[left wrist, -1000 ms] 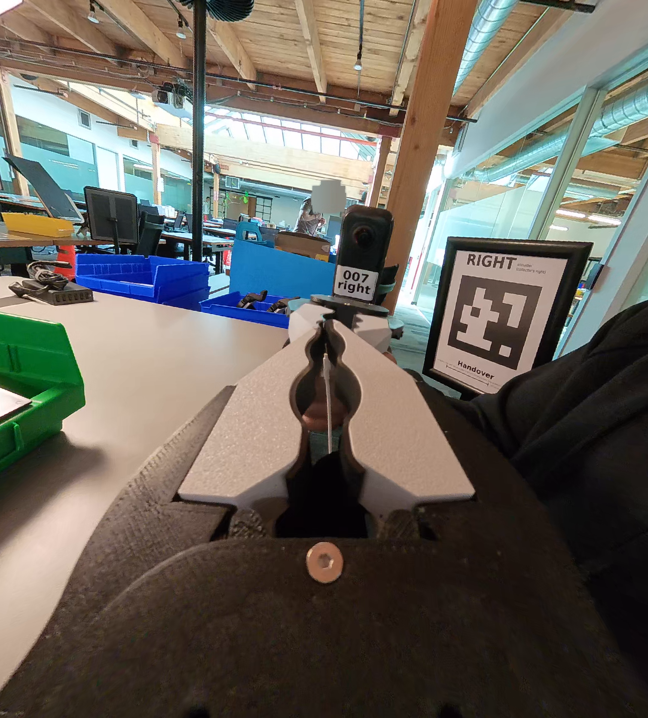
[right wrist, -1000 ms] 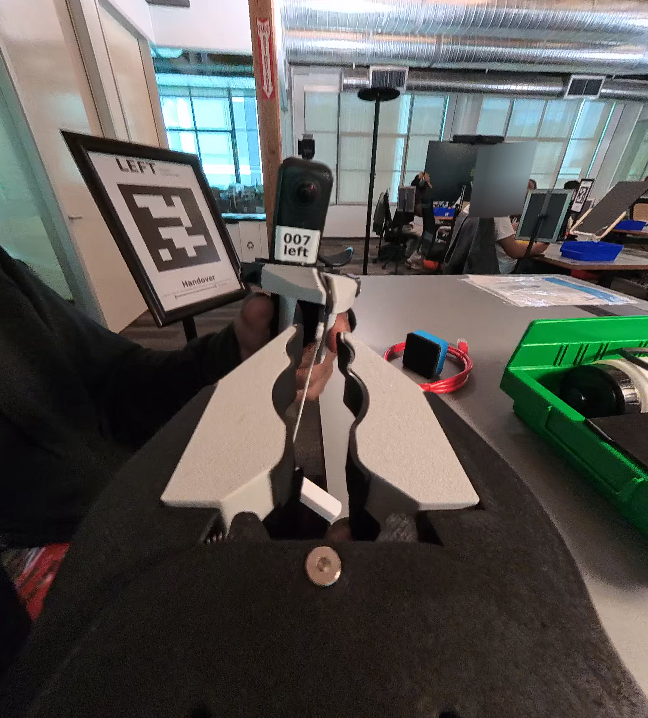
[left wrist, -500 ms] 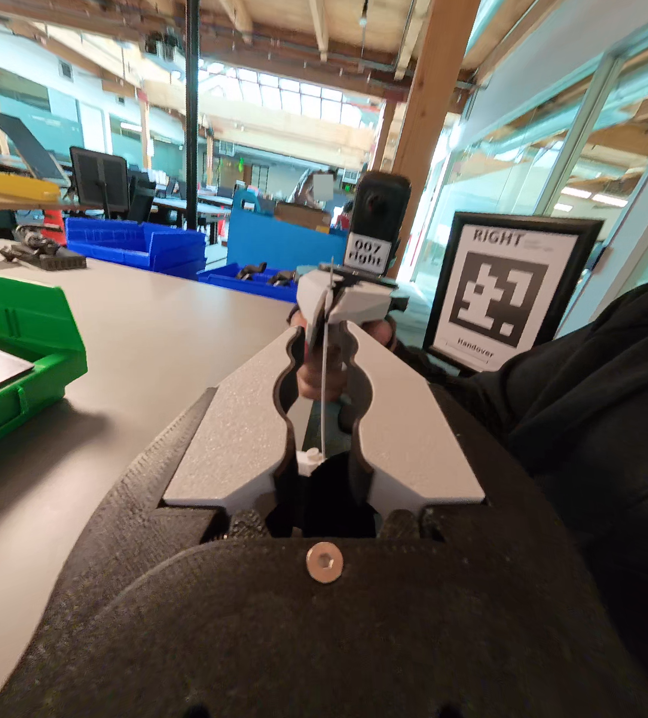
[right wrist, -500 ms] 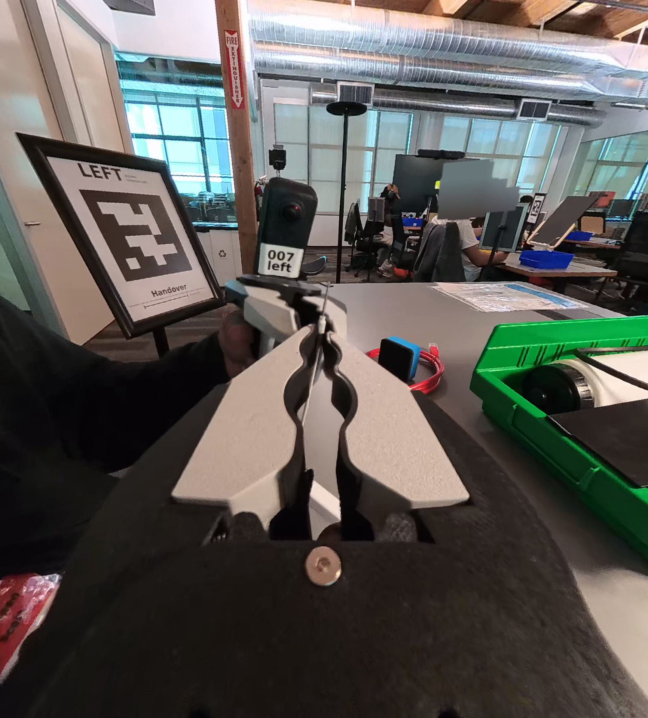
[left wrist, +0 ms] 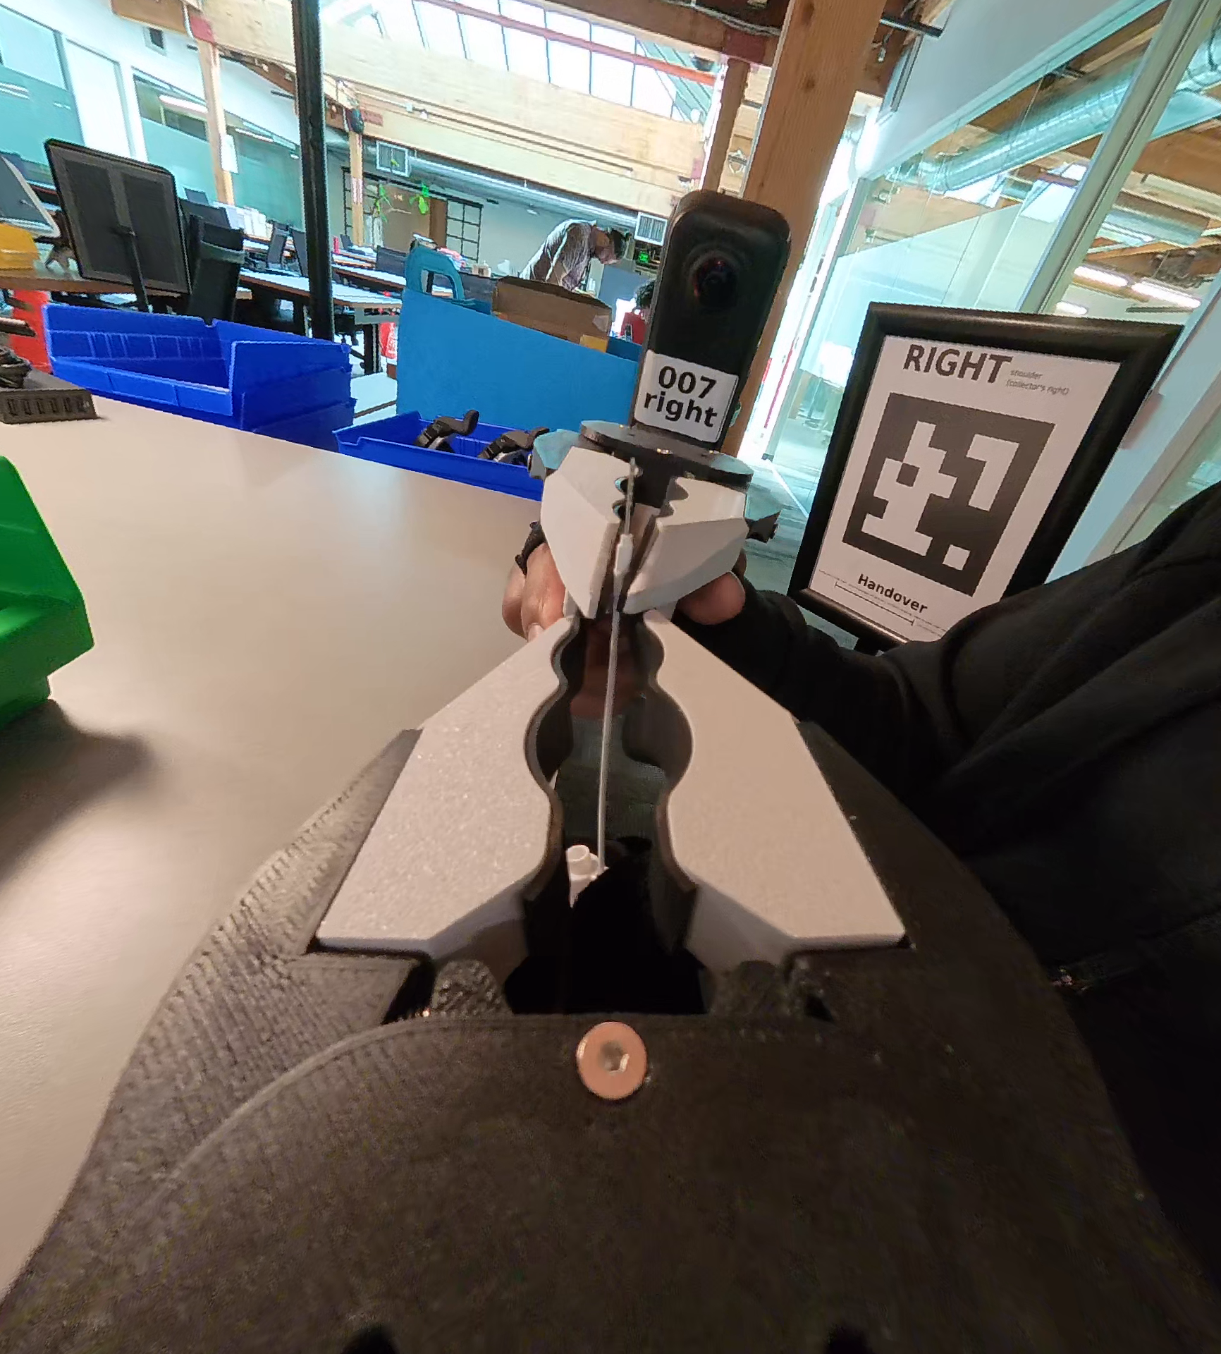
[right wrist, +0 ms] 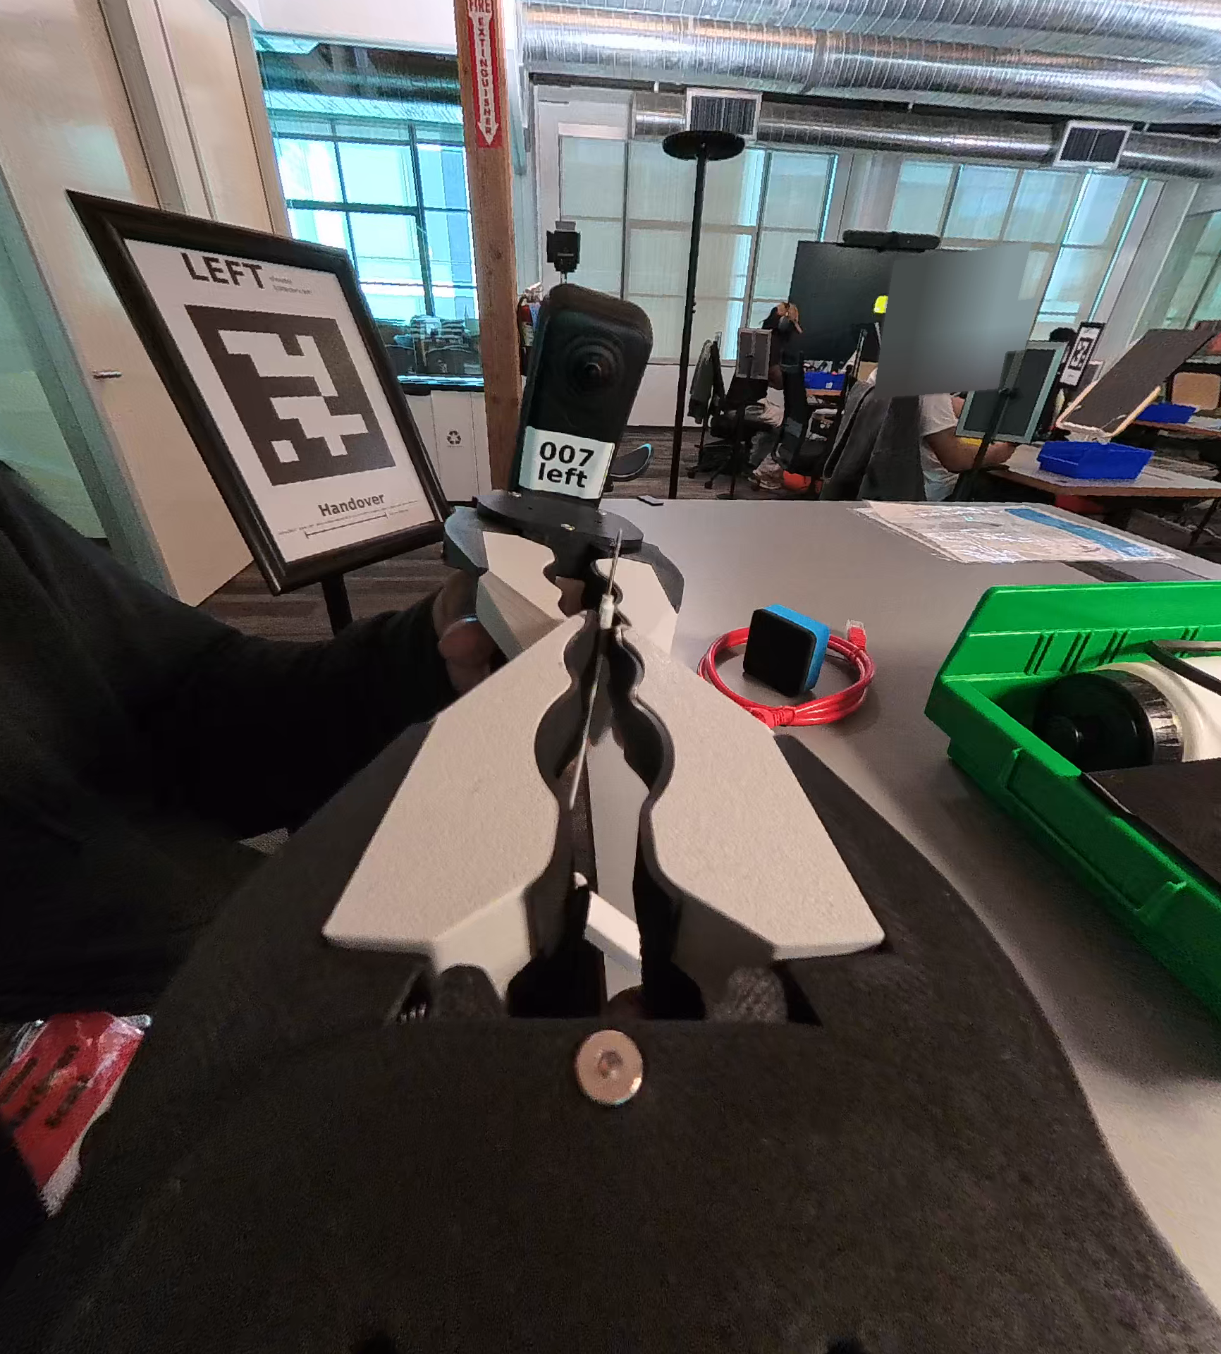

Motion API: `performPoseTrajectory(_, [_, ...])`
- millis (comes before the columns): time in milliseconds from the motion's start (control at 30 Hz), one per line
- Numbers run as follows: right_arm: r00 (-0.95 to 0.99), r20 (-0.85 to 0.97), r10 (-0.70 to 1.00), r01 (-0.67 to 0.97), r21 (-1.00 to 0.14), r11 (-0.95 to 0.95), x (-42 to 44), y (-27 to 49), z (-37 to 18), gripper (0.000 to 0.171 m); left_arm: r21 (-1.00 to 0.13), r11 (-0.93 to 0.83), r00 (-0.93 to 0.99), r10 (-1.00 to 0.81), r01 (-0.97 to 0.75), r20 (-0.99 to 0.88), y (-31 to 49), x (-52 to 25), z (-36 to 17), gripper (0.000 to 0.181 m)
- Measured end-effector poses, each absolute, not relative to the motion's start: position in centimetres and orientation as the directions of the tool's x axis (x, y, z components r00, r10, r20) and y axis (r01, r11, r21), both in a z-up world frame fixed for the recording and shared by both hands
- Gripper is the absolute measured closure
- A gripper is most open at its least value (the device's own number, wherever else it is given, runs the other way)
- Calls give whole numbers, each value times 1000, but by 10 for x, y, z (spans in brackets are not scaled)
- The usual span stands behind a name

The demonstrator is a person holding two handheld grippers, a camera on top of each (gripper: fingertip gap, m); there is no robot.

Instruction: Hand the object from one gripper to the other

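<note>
A thin white cable tie (left wrist: 607,733) runs lengthwise between my two grippers, which face each other tip to tip above the grey table (left wrist: 263,586). My left gripper (left wrist: 613,623) is open: its jaws stand apart and the tie passes down the gap without touching them. My right gripper (right wrist: 599,626) is shut on the tie (right wrist: 585,733), with its tips pressed together around it. In the left wrist view the right gripper (left wrist: 618,604) shows just ahead, with the tie sticking up between its fingers. In the right wrist view the left gripper (right wrist: 578,593) shows just beyond my tips.
A green bin (right wrist: 1032,659) holding a roll stands on the table to the right; it also shows in the left wrist view (left wrist: 0,586). A red cable coil with a blue-black cube (right wrist: 787,648) lies ahead. Framed marker signs (left wrist: 959,469) (right wrist: 278,396) stand behind. Blue bins (left wrist: 190,366) are far back. The tips of both grippers are at nearly the same place.
The left gripper, shut on the tie a second ago, has opened. The right gripper, then open, has closed on the tie. The grippers have drawn slightly apart.
</note>
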State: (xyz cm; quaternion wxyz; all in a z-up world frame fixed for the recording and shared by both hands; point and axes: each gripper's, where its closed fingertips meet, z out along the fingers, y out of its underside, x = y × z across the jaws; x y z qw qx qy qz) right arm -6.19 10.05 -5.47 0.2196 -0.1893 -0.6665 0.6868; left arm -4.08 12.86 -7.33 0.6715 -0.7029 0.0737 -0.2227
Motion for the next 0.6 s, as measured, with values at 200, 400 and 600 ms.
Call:
performPoseTrajectory(200, [-827,16,562,-48,-998,-43,-64,103,-52,167,-977,-69,887,-412,200,211,129,-40,-70,180])
performPoseTrajectory(400, [-802,-17,598,-60,-992,-108,-69,116,-44,150,-971,-3,896,-384,240,223,127,-49,-57,180])
performPoseTrajectory(600, [-818,-23,575,-37,-995,-93,-66,117,-48,150,-963,31,899,-367,267,238,125,-57,-51,180])
